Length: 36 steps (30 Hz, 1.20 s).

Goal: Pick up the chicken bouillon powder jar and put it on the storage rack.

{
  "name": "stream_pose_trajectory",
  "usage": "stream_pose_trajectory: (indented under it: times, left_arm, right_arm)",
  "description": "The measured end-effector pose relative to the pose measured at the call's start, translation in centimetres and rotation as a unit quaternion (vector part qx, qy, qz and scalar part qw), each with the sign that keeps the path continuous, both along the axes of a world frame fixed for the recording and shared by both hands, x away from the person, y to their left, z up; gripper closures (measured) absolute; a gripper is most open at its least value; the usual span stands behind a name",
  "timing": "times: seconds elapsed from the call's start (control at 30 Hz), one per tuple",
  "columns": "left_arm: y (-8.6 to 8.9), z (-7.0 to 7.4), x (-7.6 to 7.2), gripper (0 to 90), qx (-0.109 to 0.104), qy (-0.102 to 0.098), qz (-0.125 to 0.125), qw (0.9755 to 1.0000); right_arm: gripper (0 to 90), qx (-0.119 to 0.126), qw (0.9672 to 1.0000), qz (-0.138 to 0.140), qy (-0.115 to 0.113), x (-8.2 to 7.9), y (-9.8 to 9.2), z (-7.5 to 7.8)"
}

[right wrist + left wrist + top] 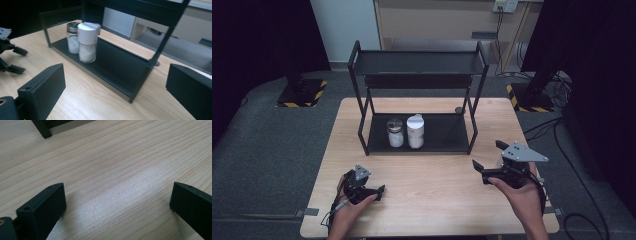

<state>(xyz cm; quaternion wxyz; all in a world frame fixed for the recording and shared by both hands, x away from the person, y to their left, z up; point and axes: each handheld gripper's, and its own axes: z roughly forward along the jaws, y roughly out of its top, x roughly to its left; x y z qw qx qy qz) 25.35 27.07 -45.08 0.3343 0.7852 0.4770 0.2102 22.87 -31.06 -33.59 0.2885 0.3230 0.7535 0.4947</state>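
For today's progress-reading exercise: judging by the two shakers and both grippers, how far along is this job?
Both shakers, the metal-capped shaker and the white-capped shaker, stand side by side on the lower shelf of the black rack. Nothing is in hand: the left gripper and right gripper are open and empty, over the table in front of the rack. Any handling of the shakers is not yet begun.

Two shakers: metal-lid shaker (395,132), white-lid shaker (415,131). One rack (419,65). One table (432,200). Two grippers: left gripper (374,192), right gripper (488,156).

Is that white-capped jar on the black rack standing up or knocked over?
Upright. The clear white-capped jar stands on its base on the black metal rack's bottom shelf, cap on top, beside a silver-lidded glass jar.
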Motion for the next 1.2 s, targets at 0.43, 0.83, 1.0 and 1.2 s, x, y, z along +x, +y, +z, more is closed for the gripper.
stream_pose_trajectory:
  times: [0.43,0.83,1.0,1.2]
  left_arm:
    - [0.0,0.0,0.0,0.0,0.0,0.0,0.0,1.0]
    - [0.0,0.0,0.0,0.0,0.0,0.0,0.0,1.0]
    - [0.0,0.0,0.0,0.0,0.0,0.0,0.0,1.0]
    - [0.0,0.0,0.0,0.0,0.0,0.0,0.0,1.0]
  right_arm:
    - [2.8,0.001,0.999,-0.04,-0.019,-0.9,-2.3,-0.1]
    - [2.9,0.015,0.9978,-0.064,-0.013,-0.6,-4.2,-1.7]
    - [2.8,0.026,0.997,-0.073,-0.006,-0.3,-5.1,-2.9]
    - [2.7,0.034,0.9959,-0.084,0.006,0.0,-6.0,-4.3]
